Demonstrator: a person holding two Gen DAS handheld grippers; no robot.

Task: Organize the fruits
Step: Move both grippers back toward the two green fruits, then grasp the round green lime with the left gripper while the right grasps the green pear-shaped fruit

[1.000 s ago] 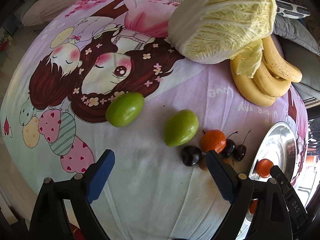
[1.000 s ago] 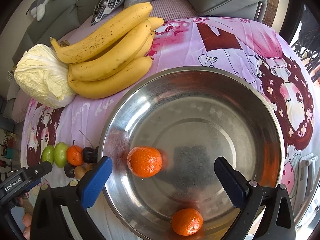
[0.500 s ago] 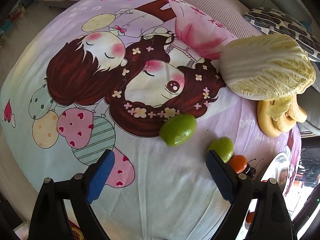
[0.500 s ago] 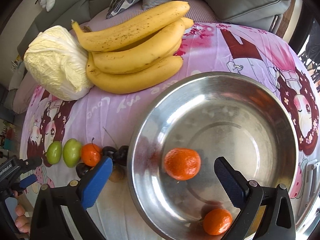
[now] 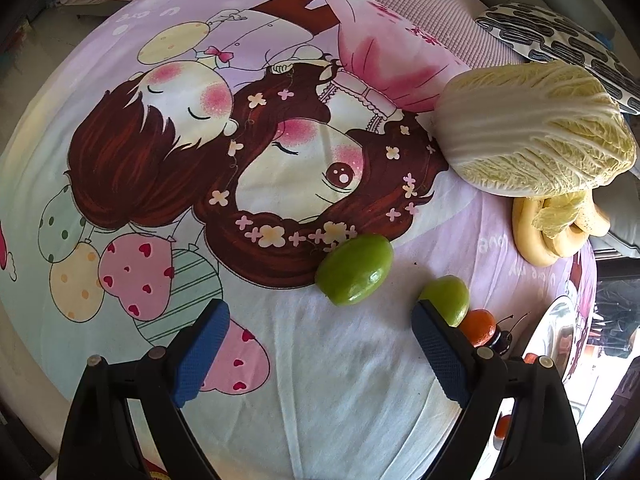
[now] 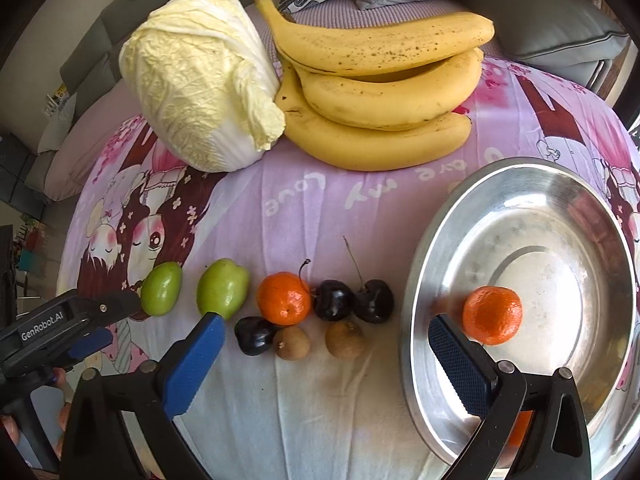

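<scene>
Left hand-held gripper (image 5: 320, 344) wide apart, nothing between the blue pads (image 5: 200, 352), pointing down at the cartoon cloth (image 5: 280, 400) on the bench

Right hand-held gripper (image 6: 326, 360) wide apart too, nothing held, hanging over the cloth with its right pad above the bowl's rim

In the left view:
- big green fruit (image 5: 354, 269) just past the pads, at 12 o'clock from the gap
- second green fruit (image 5: 448, 298) at 3 o'clock from the first, partly hidden by the right pad
- orange (image 5: 480, 326) and a dark cherry (image 5: 502, 338) peeking out behind that pad
- cabbage (image 5: 536, 128) far off at 2 o'clock, bananas (image 5: 540, 236) tucked under it

In the right view, small fruits in a loose row on the cloth:
- two green fruits at 9 o'clock, near the tip of the left gripper
- orange touching two cherries (image 6: 352, 300) at its 3 o'clock
- one more cherry (image 6: 254, 336) at 7 o'clock from the orange
- two brown round fruits (image 6: 318, 342) in front, between the pads

Metal bowl (image 6: 560, 184) at 3 o'clock from the row, with one orange (image 6: 493, 315) inside, just beside the right pad. Another orange bit low in the bowl, mostly hidden by the gripper

Cabbage and bananas side by side and touching, at 12 o'clock, well apart from the small fruits

Fingers (image 6: 60, 378) around the left gripper's handle at 8 o'clock
</scene>
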